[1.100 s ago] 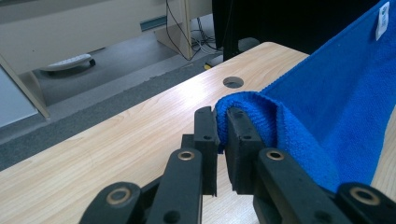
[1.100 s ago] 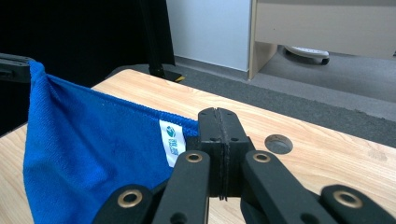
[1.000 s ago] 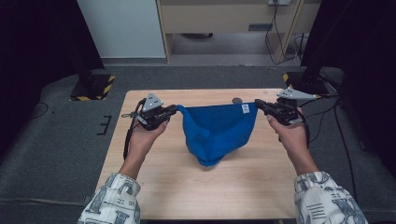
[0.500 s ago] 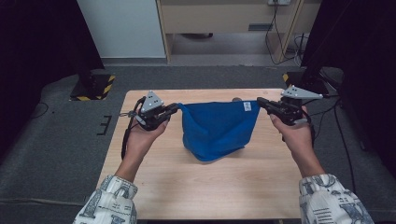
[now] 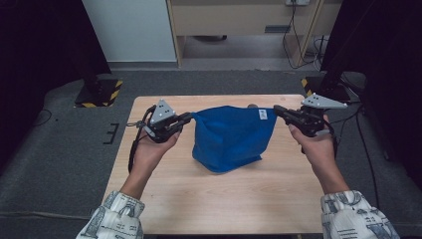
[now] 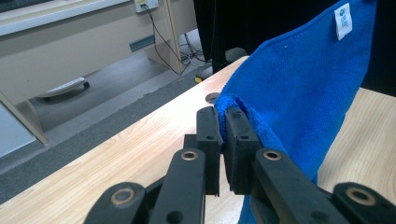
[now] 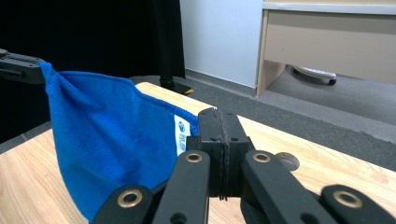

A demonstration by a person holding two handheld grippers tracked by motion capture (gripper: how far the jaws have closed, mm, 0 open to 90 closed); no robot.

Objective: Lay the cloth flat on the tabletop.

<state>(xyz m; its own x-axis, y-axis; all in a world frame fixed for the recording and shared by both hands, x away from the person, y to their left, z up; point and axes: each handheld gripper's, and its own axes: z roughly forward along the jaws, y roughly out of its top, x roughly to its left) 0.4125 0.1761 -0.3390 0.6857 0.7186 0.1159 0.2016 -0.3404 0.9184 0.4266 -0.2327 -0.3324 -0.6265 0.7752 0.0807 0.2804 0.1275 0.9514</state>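
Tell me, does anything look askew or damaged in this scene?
Nothing stands out. The blue microfibre cloth hangs undamaged between the left gripper and right gripper, each shut on a top corner; its lower edge reaches the light wooden table.

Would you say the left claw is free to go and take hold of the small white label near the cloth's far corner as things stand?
Probably not: the left claw is shut on one top corner of the blue cloth, and the white label sits by the opposite corner, beside the right claw. It would have to let go first.
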